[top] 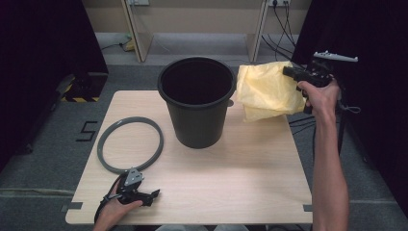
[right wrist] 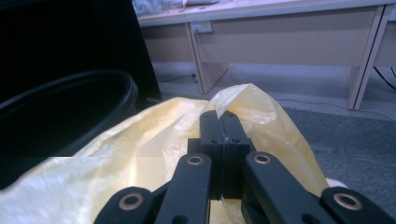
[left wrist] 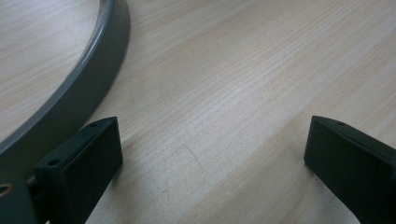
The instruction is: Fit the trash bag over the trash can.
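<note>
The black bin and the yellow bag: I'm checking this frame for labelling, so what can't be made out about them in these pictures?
- Black bin: its inside is one dark shadow in the high view, so contents cannot be told.
- Yellow bag: how it is folded, and whether it is open, is hidden by its own bunched layers; the right gripper, shut on it, covers the pinched spot.
- Grey ring: cut off by the left gripper view's edge.
</note>
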A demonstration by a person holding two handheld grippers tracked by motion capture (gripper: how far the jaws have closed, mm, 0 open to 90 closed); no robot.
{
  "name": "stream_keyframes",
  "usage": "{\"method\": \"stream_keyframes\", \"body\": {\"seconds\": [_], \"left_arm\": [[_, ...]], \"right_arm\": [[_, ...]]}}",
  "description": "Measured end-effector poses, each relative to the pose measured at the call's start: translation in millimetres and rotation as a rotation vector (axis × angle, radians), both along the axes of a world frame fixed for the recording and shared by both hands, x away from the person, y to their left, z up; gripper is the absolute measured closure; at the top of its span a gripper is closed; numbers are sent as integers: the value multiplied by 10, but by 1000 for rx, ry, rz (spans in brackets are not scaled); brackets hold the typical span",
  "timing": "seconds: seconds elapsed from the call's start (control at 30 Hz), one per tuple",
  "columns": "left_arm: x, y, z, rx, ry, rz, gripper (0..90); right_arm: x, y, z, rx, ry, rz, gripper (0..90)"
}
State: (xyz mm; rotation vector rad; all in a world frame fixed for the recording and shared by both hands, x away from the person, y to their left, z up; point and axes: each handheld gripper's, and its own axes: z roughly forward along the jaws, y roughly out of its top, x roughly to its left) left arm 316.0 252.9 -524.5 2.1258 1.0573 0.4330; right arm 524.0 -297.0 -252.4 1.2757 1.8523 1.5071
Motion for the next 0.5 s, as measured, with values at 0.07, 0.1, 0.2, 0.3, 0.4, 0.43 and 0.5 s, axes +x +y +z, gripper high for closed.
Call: {"method": "stream_keyframes", "body": {"seconds": [0.07,0.1,0.2,0.3,0.4,0.43,0.5], "left_arm": [[0,0,-1,0,0,0,34],[0,0,-1,0,-1,0,34],[0,0,-1,0,0,0,34],[0,0,-1,0,-1,0,34],[0,0,-1,0,-1,0,34],[0,0,-1,0,-1,0,34],[0,0,-1,0,-1,0,34]], "right_arm": [[47,-1,85,4,-5,-13,900],[70,3,123,8,-6,-18,900],[121,41,238,30,-16,-16,900],[168,130,363,43,-28,-14,900],[212,273,487,44,-43,1,900],[218,311,513,46,-47,5,900],[233,437,585,51,-62,21,900]]}}
